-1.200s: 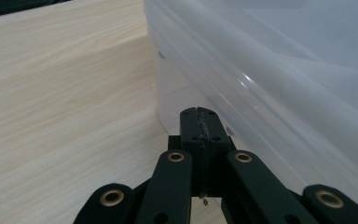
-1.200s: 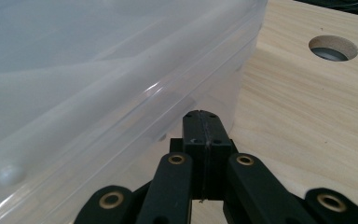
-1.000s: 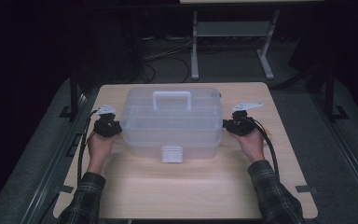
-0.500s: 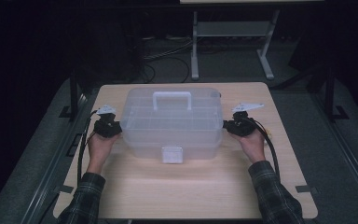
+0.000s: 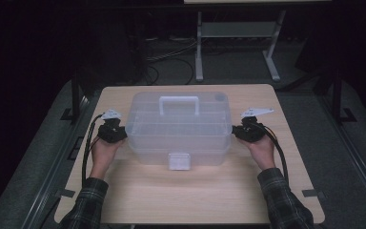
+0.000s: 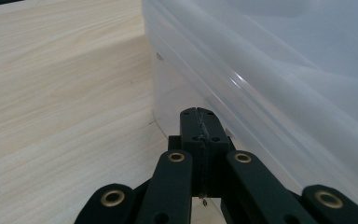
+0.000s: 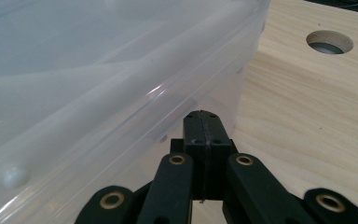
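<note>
A translucent plastic storage box (image 5: 177, 129) with a closed lid sits on the pale wood surface (image 5: 190, 195), centred left to right and nearer the far edge than the near one. A white carry handle (image 5: 179, 103) lies on the lid toward the far side, and a white latch (image 5: 178, 161) sits at the middle of the box's near wall. The left claw (image 5: 119, 133) is at the box's left end wall, under the lid rim; the left hand (image 5: 104, 151) holds it from the near side, a plaid sleeve (image 5: 86, 205) reaching to the near edge of the surface. The right claw (image 5: 236, 132) is at the box's right end wall, held by the right hand (image 5: 262, 150). In the left gripper view the left claw (image 6: 199, 122) has its jaws pressed together with nothing between them, the tip just beside the box wall (image 6: 172, 93) below the overhanging rim; contact cannot be judged. In the right gripper view the right claw (image 7: 203, 125) is likewise pressed together and empty, its tip just under the rim of the box (image 7: 121, 93). A round hole (image 7: 329, 42) in the surface shows beyond the box corner in that view. A black cable (image 5: 280, 152) trails from the right claw toward the near edge.
</note>
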Motion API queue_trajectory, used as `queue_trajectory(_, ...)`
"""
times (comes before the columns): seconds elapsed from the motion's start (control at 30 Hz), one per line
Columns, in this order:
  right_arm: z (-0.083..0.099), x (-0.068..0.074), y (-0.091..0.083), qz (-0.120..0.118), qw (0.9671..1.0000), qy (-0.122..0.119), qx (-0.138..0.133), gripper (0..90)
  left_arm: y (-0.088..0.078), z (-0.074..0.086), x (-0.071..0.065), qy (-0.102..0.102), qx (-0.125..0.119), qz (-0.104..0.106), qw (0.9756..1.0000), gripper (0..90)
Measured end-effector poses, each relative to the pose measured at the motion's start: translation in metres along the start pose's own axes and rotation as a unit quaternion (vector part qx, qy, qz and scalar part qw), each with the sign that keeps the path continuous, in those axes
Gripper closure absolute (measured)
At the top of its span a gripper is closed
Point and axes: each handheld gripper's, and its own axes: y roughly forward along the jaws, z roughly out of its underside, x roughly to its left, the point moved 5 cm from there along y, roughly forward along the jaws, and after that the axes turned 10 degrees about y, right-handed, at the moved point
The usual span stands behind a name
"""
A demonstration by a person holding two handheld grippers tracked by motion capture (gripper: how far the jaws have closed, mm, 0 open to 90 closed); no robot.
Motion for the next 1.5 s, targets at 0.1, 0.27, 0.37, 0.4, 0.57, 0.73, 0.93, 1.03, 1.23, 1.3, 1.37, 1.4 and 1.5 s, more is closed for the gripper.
queue_trajectory(0.1,0.002,0.001,-0.003,0.002,1.0,-0.002,0.0,90.0,-0.001,0.0,-0.004,-0.002,-0.002,0.001,1.0,90.0)
queue_trajectory(0.27,0.007,0.0,-0.008,0.003,1.0,-0.003,-0.002,90.0,-0.002,0.0,-0.01,0.001,0.002,0.007,1.0,90.0)
queue_trajectory(0.37,0.009,0.0,-0.012,0.005,1.0,-0.002,0.002,90.0,-0.003,0.0,-0.014,0.011,0.007,0.008,0.9999,90.0)
queue_trajectory(0.4,0.009,0.0,-0.013,0.006,1.0,-0.003,0.002,90.0,-0.003,0.0,-0.016,0.013,0.01,0.008,0.9998,90.0)
queue_trajectory(0.57,0.014,0.0,-0.018,0.006,1.0,0.0,0.002,90.0,-0.005,0.001,-0.022,0.013,0.006,0.011,0.9998,90.0)
queue_trajectory(0.73,0.018,0.0,-0.023,0.004,1.0,0.002,0.001,90.0,-0.007,0.003,-0.028,0.016,0.007,0.013,0.9998,90.0)
queue_trajectory(0.93,0.023,0.002,-0.029,0.005,1.0,0.004,0.0,90.0,-0.01,0.004,-0.035,0.02,0.008,0.014,0.9997,90.0)
queue_trajectory(1.03,0.026,0.003,-0.032,0.004,1.0,0.003,-0.001,90.0,-0.012,0.005,-0.039,0.023,0.009,0.018,0.9995,90.0)
queue_trajectory(1.23,0.032,0.006,-0.04,0.008,0.9999,-0.007,0.005,90.0,-0.015,0.007,-0.047,0.026,0.01,0.021,0.9994,90.0)
queue_trajectory(1.3,0.034,0.006,-0.042,0.009,0.9999,-0.007,0.003,90.0,-0.016,0.007,-0.051,0.027,0.012,0.023,0.9993,90.0)
queue_trajectory(1.37,0.036,0.006,-0.045,0.008,1.0,-0.004,0.003,90.0,-0.018,0.007,-0.054,0.032,0.016,0.023,0.9991,90.0)
queue_trajectory(1.4,0.036,0.006,-0.045,0.008,1.0,-0.004,0.003,90.0,-0.018,0.007,-0.054,0.032,0.016,0.023,0.9991,90.0)
queue_trajectory(1.5,0.04,0.006,-0.05,0.008,1.0,-0.003,0.002,90.0,-0.018,0.007,-0.061,0.037,0.016,0.026,0.9989,90.0)
